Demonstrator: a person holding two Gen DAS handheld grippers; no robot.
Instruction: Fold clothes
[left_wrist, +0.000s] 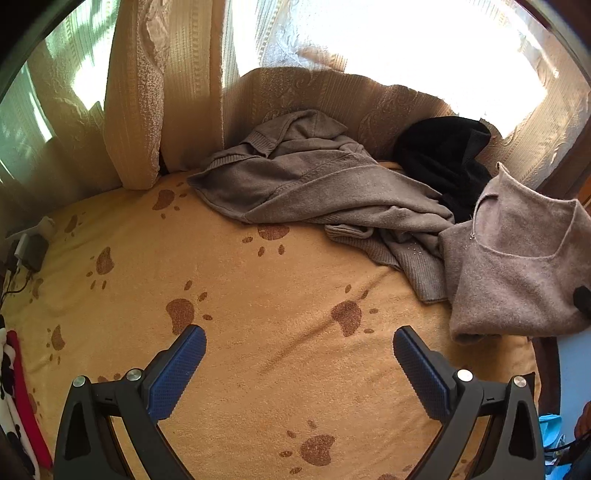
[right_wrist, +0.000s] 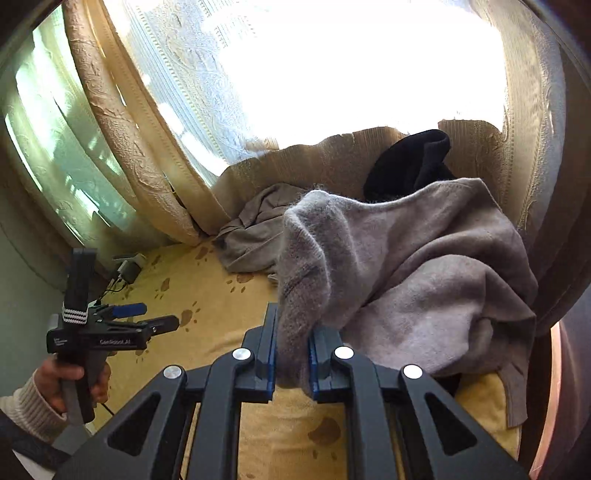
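A fuzzy taupe sweater (right_wrist: 424, 266) hangs bunched from my right gripper (right_wrist: 293, 332), whose blue pads are shut on a thick fold of it. In the left wrist view the same sweater (left_wrist: 517, 280) hangs at the right, neckline up, above the bed. My left gripper (left_wrist: 298, 334) is open over the yellow paw-print blanket (left_wrist: 277, 387) with nothing between its fingers. From the right wrist view, the left gripper (right_wrist: 159, 314) is at the left, held by a hand in a cream sleeve. A crumpled grey-brown knit (left_wrist: 314, 177) lies at the back of the bed.
A black garment (left_wrist: 443, 158) is heaped behind the knits by the curtain (left_wrist: 140, 92). A charger with cables (left_wrist: 29, 247) sits at the bed's left edge. A red and cow-print cloth (left_wrist: 11, 387) lies at the near left.
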